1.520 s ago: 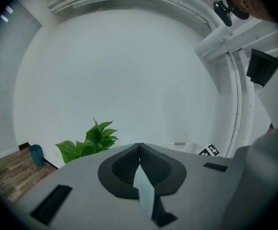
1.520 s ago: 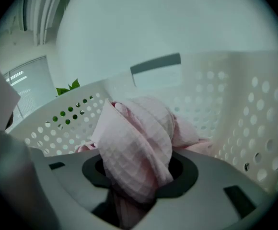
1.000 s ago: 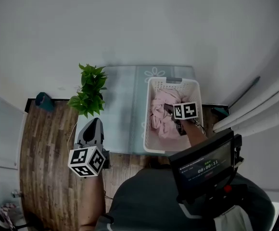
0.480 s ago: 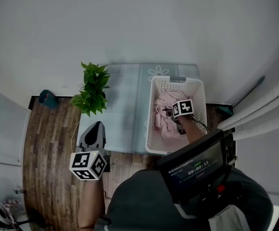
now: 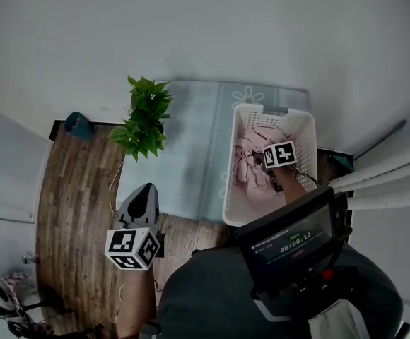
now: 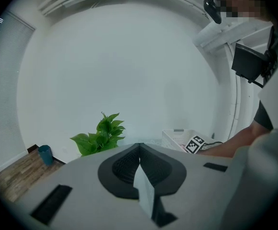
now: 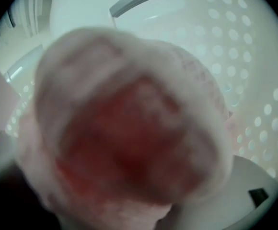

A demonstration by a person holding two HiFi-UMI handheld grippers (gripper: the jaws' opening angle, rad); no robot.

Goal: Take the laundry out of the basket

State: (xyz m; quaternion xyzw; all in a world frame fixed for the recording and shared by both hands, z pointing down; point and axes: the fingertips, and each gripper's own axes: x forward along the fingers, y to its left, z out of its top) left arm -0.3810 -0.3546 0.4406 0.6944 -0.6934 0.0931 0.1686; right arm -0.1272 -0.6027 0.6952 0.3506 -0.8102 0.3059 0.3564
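A white perforated laundry basket (image 5: 232, 169) stands on the pale mat, with pink laundry (image 5: 249, 155) bunched inside it. My right gripper (image 5: 260, 169) reaches down into the basket and is pushed into that laundry. In the right gripper view blurred pink cloth (image 7: 129, 123) fills almost everything and hides the jaws, which stand wide with cloth bulging in between. The basket wall (image 7: 254, 71) shows behind. My left gripper (image 5: 145, 189) hovers over the mat's near-left corner, shut and holding nothing; its tips (image 6: 139, 145) meet. Basket (image 6: 173, 135) and right gripper's marker cube (image 6: 194, 144) show beyond them.
A potted green plant (image 5: 145, 117) stands at the mat's (image 5: 191, 140) left edge. A teal cup (image 5: 78, 124) sits on the wood floor (image 5: 71, 189) by the wall. A chest-mounted screen (image 5: 290, 237) hangs close below the basket. White pipes (image 5: 389, 175) run at the right.
The head view has drifted, so everything sits a little lower and to the right. My right gripper stays down in the pink laundry. The left gripper has barely moved.
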